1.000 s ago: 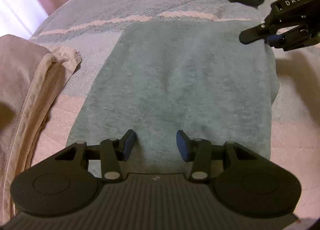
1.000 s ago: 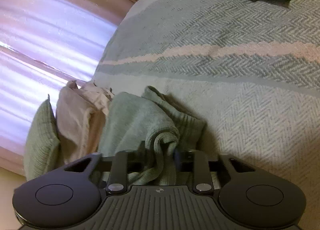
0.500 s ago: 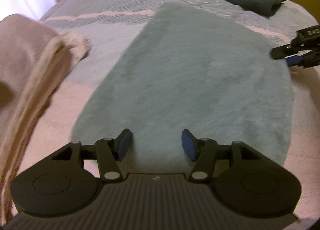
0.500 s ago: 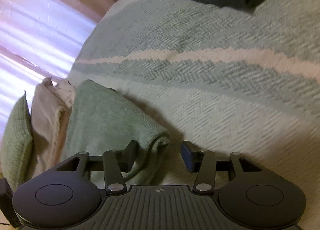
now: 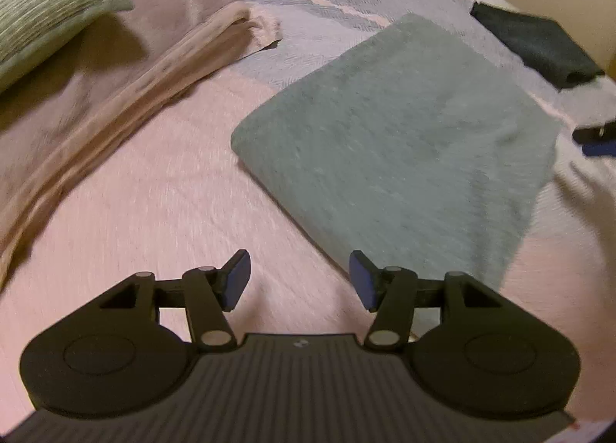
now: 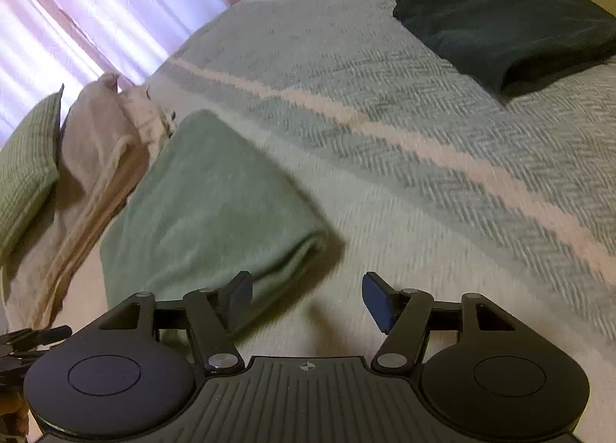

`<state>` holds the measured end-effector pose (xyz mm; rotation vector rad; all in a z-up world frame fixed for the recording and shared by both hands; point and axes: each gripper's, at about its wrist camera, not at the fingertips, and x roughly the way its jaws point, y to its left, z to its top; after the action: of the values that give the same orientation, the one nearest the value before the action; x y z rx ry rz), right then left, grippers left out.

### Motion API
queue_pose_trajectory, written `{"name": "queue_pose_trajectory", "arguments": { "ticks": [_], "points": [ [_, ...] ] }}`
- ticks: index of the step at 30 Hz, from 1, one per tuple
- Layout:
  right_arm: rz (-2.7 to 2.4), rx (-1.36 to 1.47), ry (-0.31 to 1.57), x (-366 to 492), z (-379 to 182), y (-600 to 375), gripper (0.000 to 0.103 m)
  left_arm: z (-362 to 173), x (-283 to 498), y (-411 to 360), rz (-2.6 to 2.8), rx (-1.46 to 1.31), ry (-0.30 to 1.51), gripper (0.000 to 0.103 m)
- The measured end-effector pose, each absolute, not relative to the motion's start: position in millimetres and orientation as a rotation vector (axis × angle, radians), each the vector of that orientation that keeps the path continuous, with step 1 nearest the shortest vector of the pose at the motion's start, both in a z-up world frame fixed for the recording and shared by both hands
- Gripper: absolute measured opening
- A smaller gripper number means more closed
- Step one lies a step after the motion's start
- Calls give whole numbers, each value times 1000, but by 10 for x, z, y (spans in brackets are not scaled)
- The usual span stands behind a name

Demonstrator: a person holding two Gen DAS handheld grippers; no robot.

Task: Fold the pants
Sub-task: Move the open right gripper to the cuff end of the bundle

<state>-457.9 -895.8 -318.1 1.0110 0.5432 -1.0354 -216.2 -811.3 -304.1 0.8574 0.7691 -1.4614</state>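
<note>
Both grippers have let go and drawn back since a second ago, when the right one clamped a bunched fold of cloth. Now the sage-green knit pants [image 5: 404, 142] lie folded into a flat, thick rectangle on the herringbone-woven bed blanket [image 6: 423, 181]. In the left wrist view their long axis runs from the near right up toward the far pale stripe. The left gripper [image 5: 299, 281] hovers off the near corner, jaws wide apart and empty. The right gripper [image 6: 307, 300] has jaws spread wide, holding nothing, its left finger over the folded edge. A dark green folded cloth [image 6: 512, 27] lies well apart.
</note>
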Motion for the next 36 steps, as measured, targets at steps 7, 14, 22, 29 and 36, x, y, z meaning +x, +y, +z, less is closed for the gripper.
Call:
{"name": "queue_pose_trajectory", "arguments": {
  "ticks": [7,14,22,29,36],
  "points": [
    [-1023,987,581,-4505,-2787,-8502,64,-2785,-2147,-7674,-1454,732,835,59],
    [-950,888,669,-4458,-2374,-8515,71,-2788,-2105,-7437,-1441,637,904,61],
    [-774,917,706,-4451,-2455,-9469,76,-2830,-2097,-7689,-1357,567,993,65],
    [-515,935,780,-4103,-3281,-10635,81,-3200,-2120,-8242,-1220,483,1054,66],
    [-370,1099,766,-4114,-4080,-11058,88,-3466,-2342,-8605,-1126,553,1113,66]
  ]
}}
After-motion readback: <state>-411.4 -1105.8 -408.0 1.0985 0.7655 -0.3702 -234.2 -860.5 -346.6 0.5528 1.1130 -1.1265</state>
